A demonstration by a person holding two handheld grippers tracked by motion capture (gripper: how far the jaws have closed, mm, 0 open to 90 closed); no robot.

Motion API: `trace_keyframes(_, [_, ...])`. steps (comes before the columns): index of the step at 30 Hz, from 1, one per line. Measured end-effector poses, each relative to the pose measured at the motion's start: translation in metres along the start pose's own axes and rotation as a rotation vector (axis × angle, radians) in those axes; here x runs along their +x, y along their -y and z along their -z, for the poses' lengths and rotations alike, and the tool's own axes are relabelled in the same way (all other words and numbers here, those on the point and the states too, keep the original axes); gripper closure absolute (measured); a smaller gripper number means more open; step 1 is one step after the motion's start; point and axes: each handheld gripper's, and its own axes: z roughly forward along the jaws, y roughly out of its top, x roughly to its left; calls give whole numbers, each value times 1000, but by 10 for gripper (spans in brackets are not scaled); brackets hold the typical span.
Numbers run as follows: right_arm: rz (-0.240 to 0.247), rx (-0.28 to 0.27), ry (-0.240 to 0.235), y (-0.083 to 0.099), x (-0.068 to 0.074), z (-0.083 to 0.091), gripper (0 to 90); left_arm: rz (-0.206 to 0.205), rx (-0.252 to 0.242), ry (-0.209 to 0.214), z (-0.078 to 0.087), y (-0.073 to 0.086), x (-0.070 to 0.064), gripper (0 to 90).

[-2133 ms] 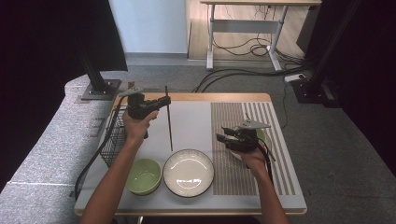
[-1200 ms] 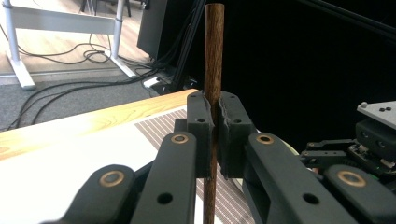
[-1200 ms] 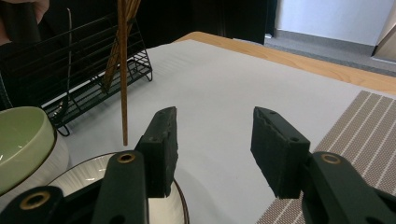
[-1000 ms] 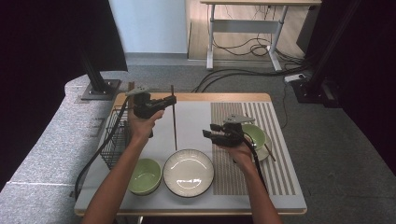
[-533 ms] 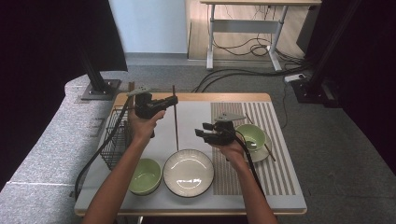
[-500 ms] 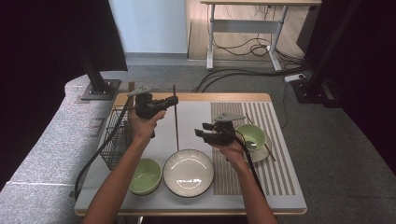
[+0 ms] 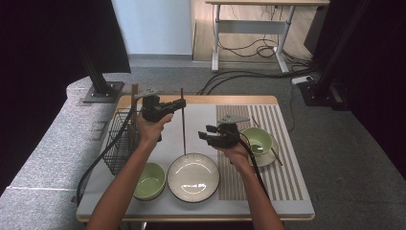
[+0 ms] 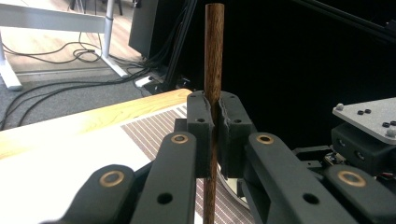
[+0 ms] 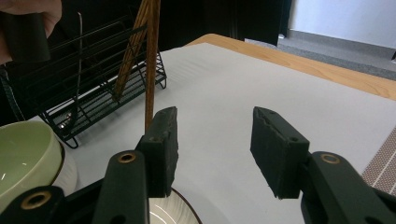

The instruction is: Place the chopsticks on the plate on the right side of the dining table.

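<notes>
At the centre of the high view, the left claw clenches a dark wooden chopstick upright above the counter. The right claw, released, waits just right of it. Likely a handover; next, the right claw must close around the stick.

Grey carpet, black curtains

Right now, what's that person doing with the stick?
A person holds a tool in each hand at a table. The left tool is shut on a wooden chopstick, holding it upright above the white mat. The right tool is open and empty, pointing toward the chopstick as if to take it. Nearby sit a white plate, two green bowls and a black wire rack.
</notes>
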Motion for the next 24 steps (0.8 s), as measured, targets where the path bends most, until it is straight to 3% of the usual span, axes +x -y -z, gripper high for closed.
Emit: trace_keyframes(24, [24,3,-13,-12,10,-11,519,-1,3,20,-6,-1,-5,846])
